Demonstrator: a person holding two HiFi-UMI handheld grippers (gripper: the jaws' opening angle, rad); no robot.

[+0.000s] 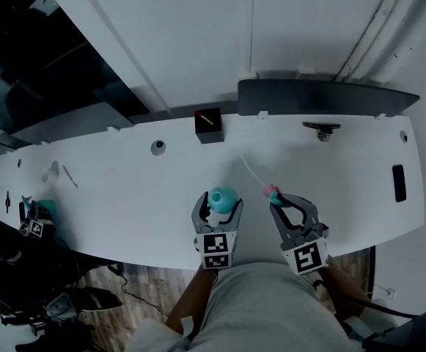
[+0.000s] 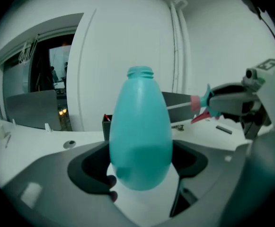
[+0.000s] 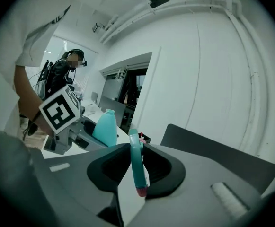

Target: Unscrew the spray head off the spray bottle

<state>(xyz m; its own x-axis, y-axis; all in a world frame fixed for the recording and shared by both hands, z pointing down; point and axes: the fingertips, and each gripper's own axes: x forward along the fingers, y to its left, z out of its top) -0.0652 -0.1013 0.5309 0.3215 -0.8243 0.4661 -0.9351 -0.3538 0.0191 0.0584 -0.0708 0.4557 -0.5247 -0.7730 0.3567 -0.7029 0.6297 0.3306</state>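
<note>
Spray head (image 1: 271, 191), clamped in right gripper (image 1: 289, 204), is judged fully off bottle (image 1: 223, 196), which is clenched by left gripper (image 1: 218, 205) at nine o'clock.

1. My left tool (image 2: 142, 170) grips the teal spray bottle (image 2: 141, 122) low on its body, with a jaw pressed to each side, and the bottle stands upright.
2. The bottle's threaded neck is open at the top.
3. At the right, my right tool (image 2: 225, 103) holds the spray head (image 2: 206, 101) clear of the bottle. Its white dip tube (image 2: 177, 106) reaches toward the bottle.
4. A small black box (image 2: 106, 126) sits on the white tabletop (image 2: 42, 145) behind the bottle.
</note>
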